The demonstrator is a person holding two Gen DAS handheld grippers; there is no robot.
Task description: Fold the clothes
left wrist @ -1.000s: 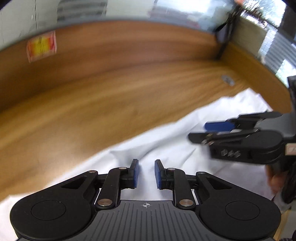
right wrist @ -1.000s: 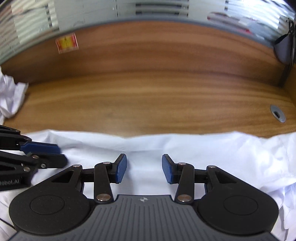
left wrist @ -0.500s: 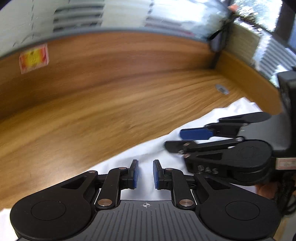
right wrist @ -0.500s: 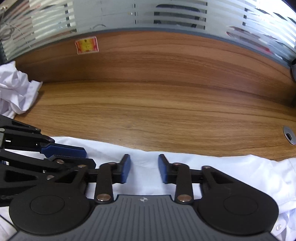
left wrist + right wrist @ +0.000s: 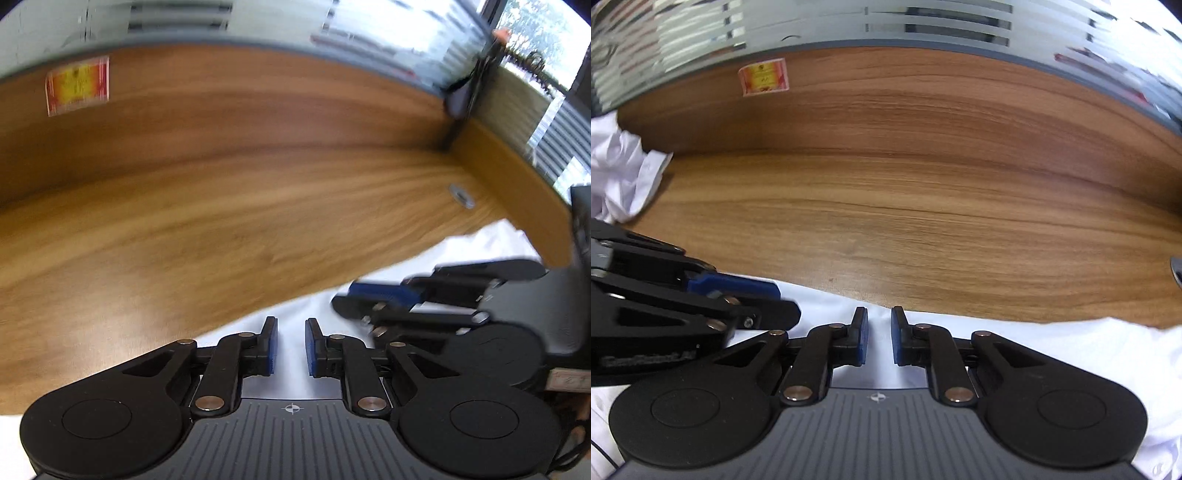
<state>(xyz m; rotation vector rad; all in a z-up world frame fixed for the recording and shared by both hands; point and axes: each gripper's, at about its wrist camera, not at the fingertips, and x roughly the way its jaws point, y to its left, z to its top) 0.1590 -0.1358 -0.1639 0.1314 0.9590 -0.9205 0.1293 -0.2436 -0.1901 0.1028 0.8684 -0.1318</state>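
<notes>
White shirt [image 5: 1015, 347] flat on wooden desk [image 5: 923, 229]; left gripper [image 5: 291, 345] narrowly apart over hem; right gripper [image 5: 879, 339] just closing, small gap over cloth.

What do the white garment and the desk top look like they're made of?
White garment: thin woven fabric, probably cotton or a blend; matte, softly creased. Desk top: wood-grain surface, likely laminate or veneer; streaked brown grain, faint sheen.

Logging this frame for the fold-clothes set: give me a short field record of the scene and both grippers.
surface: wooden desk
garment: white shirt, spread along the near desk edge
left gripper: jaws narrow, shirt edge in the gap
right gripper: jaws have just been closing, shirt edge in the gap
spacing: grippers side by side
other: crumpled white cloth, sticker on back panel
</notes>
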